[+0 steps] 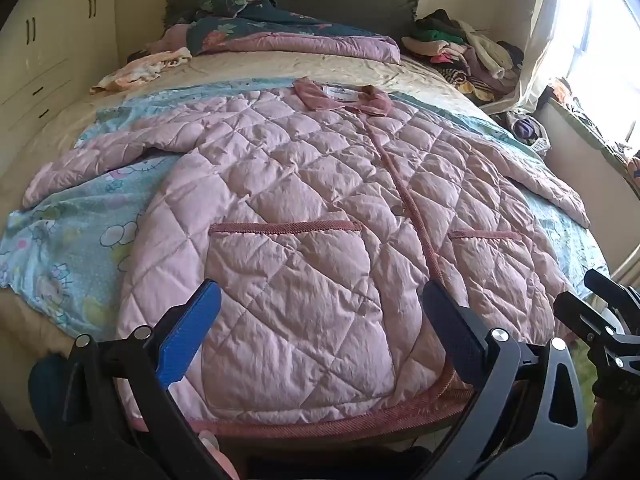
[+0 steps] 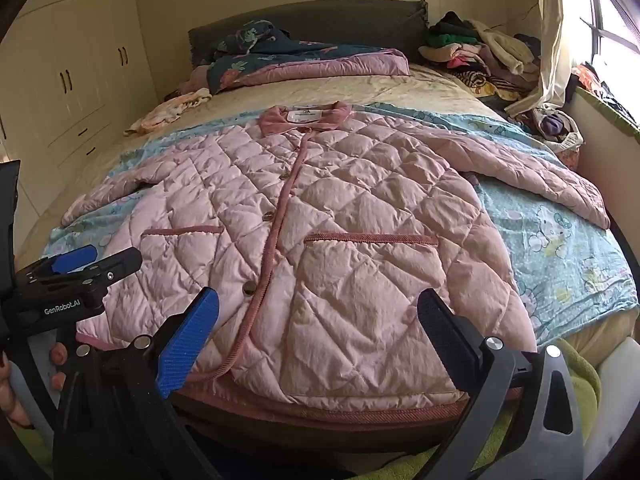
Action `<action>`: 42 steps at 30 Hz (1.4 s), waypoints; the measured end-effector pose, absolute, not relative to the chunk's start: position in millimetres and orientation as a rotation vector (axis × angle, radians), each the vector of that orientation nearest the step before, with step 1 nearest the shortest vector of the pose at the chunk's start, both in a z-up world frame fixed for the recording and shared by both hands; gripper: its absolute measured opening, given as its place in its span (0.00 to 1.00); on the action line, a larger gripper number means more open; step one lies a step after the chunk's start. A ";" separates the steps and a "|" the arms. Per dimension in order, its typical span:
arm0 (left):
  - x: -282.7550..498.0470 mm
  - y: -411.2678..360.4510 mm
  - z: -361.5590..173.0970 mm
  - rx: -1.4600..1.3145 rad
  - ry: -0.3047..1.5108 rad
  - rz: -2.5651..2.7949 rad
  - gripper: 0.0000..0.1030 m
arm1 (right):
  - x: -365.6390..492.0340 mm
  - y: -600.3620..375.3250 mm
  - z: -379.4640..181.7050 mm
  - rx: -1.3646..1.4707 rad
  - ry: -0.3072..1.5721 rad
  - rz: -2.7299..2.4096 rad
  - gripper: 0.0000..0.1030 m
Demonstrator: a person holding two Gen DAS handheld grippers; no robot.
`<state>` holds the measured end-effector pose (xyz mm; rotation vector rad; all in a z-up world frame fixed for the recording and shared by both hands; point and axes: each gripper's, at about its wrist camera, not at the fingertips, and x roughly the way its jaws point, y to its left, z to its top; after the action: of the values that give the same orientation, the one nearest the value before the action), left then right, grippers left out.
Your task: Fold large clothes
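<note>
A pink quilted jacket with darker pink trim (image 1: 320, 208) lies flat and buttoned on the bed (image 1: 360, 68), front up, over a light blue cartoon-print sheet (image 1: 72, 240). Its collar (image 2: 306, 118) points to 12 o'clock and its hem hangs at the near edge, at 6 o'clock. Its 2 sleeves spread out toward 9 and 3 o'clock, and 2 patch pockets sit on the lower front.

The left tongs (image 1: 320, 320) stand spread wide over the hem on the left pocket's side, pinching nothing. The right tongs (image 2: 320, 320) are likewise spread wide and empty over the other pocket.

A folded pink and dark floral quilt (image 2: 304, 64) lies at 12 o'clock by the headboard, and a heap of mixed clothes (image 2: 480, 52) at 1 o'clock near the window.
</note>
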<state>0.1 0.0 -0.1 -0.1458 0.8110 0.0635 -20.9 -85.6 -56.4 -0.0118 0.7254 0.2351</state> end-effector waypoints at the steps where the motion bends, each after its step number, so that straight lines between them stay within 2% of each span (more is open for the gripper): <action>1: 0.2 -0.1 -0.2 -0.144 0.811 0.062 0.92 | -21.3 -85.2 -56.3 -0.011 0.717 0.236 0.96; 42: -0.3 0.1 -0.1 -0.144 0.801 0.063 0.92 | -23.0 -85.1 -54.2 -0.018 0.707 0.226 0.96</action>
<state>-0.3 0.1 -0.1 -0.1439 0.8007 0.0631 -23.0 -85.1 -54.2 -0.0178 0.7066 0.2265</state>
